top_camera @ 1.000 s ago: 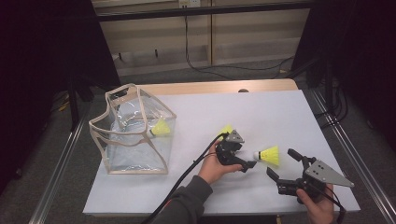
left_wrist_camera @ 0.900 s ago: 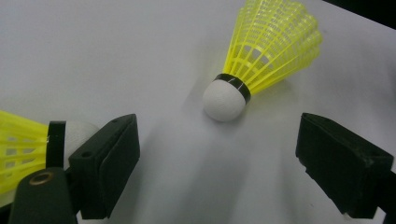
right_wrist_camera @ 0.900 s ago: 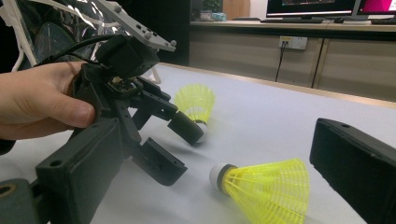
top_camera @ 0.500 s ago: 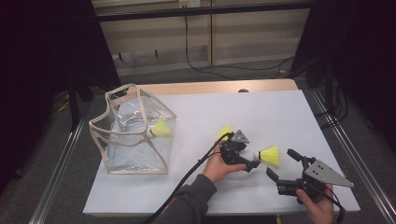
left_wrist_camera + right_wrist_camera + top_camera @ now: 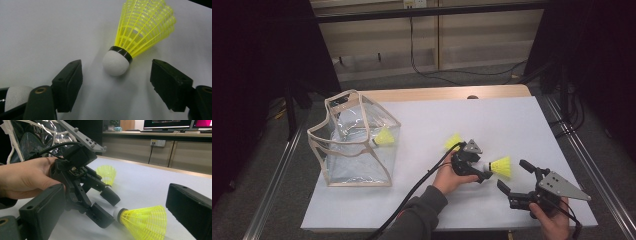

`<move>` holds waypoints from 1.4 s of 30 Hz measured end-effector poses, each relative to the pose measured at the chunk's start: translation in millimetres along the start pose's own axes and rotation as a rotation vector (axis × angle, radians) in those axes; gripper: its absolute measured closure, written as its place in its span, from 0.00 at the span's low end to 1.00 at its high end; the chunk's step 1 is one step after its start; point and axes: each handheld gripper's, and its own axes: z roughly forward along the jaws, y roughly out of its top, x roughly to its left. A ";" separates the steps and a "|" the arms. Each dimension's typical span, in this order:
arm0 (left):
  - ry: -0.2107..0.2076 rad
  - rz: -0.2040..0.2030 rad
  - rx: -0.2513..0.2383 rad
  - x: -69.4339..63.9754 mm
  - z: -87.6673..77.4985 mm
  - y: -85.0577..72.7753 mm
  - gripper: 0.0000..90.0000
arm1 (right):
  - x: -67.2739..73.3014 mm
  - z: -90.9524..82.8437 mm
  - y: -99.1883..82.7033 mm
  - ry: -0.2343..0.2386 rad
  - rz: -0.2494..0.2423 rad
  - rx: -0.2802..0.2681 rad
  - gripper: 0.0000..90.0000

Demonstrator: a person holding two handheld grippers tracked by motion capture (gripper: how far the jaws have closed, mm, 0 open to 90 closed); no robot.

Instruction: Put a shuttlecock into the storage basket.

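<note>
Now closing left gripper (image 5: 482,172) – jaws apart, unclenched – around shuttlecock (image 5: 136,37) lying on table (image 5: 422,200). Featherlight, skirt crushable – grip at cork. Right gripper (image 5: 514,177) spread, empty.

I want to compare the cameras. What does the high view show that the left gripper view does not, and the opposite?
High view alone: the clear bag holding a shuttlecock, a second shuttlecock behind the left gripper, and the right gripper, open. Left gripper view alone: the cork lies between the open jaws with gaps on both sides; they have just been closing. Both: the yellow shuttlecock lying on the white table.
</note>
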 end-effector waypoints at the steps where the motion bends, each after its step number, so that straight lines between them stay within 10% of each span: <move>1: -0.001 0.010 0.001 -0.1 0.6 0.0 0.33 | 0.0 0.0 -0.1 -0.002 0.001 -0.001 0.03; 25: -0.045 0.058 0.023 -3.0 3.6 0.8 0.66 | -0.5 0.0 -0.1 -0.003 -0.001 0.002 0.03; 42: -0.047 0.044 0.030 -7.7 3.0 0.4 0.64 | -0.5 0.1 -0.1 -0.005 -0.001 0.001 0.03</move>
